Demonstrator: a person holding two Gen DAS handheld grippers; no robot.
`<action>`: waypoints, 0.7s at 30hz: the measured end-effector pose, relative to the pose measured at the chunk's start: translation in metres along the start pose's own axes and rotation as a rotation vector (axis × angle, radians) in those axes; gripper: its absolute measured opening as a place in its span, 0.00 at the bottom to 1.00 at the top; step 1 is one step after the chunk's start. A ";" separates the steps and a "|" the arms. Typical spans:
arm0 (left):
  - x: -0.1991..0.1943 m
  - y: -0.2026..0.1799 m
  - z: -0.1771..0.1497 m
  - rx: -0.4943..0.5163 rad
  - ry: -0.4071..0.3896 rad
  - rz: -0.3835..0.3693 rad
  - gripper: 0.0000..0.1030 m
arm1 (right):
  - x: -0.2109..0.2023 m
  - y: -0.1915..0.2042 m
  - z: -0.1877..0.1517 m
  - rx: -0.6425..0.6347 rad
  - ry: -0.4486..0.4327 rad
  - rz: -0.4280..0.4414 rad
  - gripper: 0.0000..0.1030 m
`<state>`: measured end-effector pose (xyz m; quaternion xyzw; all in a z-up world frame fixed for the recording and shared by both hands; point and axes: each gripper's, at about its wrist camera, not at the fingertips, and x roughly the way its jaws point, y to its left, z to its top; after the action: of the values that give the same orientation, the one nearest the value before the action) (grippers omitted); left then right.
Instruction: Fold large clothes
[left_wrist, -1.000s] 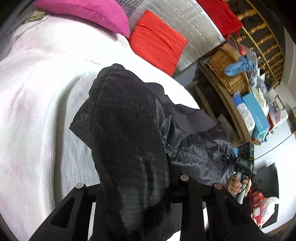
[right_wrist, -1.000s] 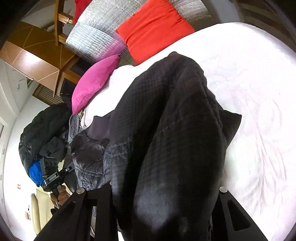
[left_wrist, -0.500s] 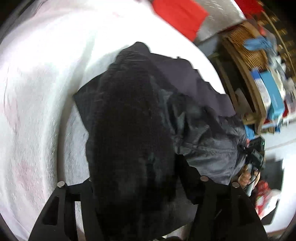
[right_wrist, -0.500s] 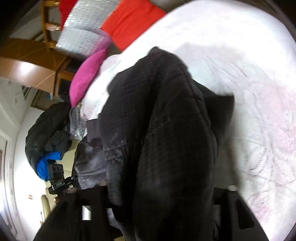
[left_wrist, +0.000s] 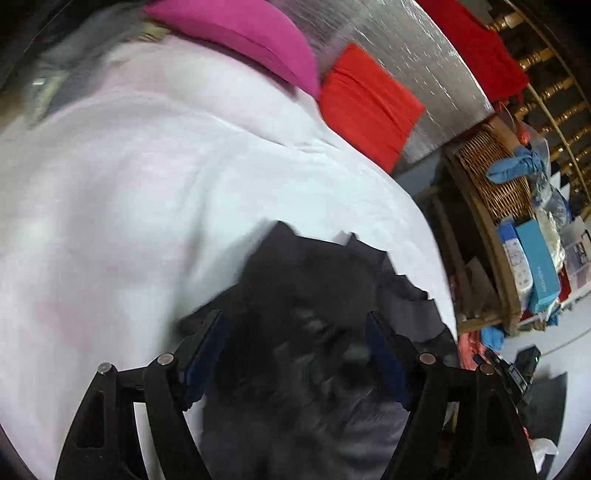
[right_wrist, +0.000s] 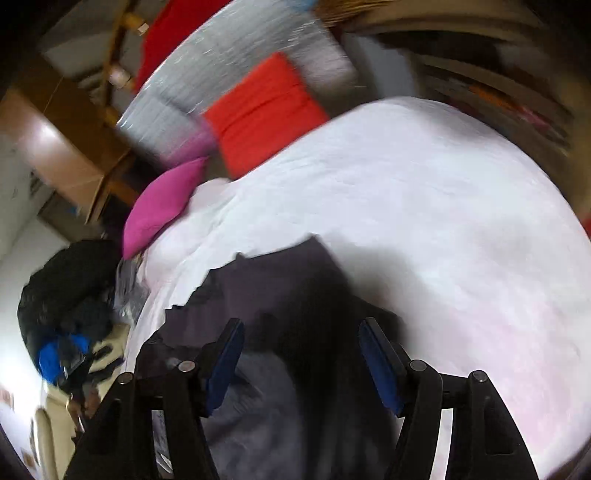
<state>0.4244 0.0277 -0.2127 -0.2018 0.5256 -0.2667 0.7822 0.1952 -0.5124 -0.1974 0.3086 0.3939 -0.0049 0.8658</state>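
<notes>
In the left wrist view, the left gripper (left_wrist: 297, 350) stands with its jaws spread, the blue pads (left_wrist: 205, 356) clear of cloth on both sides; the jaws have just been opening, and the dark jacket (left_wrist: 314, 332) seen between them lies below on the bed rather than pinched. The jacket rests in a rumpled heap at the near edge of the white bedspread (left_wrist: 147, 184), its far hem making a jagged outline against the white. Beyond it, at the head of the bed, a magenta pillow (left_wrist: 240, 33) lies just beside a red cushion (left_wrist: 369, 107), both against a silvery quilted panel (left_wrist: 406, 48). To the right of the bed a wicker basket (left_wrist: 495, 173) holds a blue cloth (left_wrist: 517, 166), with blue boxes (left_wrist: 535, 266) near it — the picture is blurred throughout. In the right wrist view, the right gripper (right_wrist: 301, 354) is likewise released, its jaws having just been opening, with the jacket (right_wrist: 295, 306) lying loose beneath and between the fingers, touching neither pad that I can make out. The garment sits on the bedspread (right_wrist: 443, 203) near its lower left edge. The magenta pillow (right_wrist: 162, 203) and the red cushion (right_wrist: 262, 110) lie further up, and a dark pile of clothing (right_wrist: 66, 284) with a blue patch sits off the bed at left.
</notes>
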 end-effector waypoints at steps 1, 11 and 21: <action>0.012 -0.006 0.004 -0.005 0.016 -0.012 0.76 | 0.016 0.013 0.007 -0.041 0.026 -0.013 0.66; 0.089 -0.011 0.021 -0.013 0.100 0.043 0.76 | 0.136 0.062 0.033 -0.297 0.180 -0.181 0.66; 0.114 -0.046 0.000 0.235 0.132 0.139 0.19 | 0.158 0.071 0.006 -0.480 0.244 -0.264 0.20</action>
<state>0.4499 -0.0793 -0.2666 -0.0540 0.5536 -0.2846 0.7808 0.3263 -0.4210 -0.2653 0.0395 0.5218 0.0130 0.8521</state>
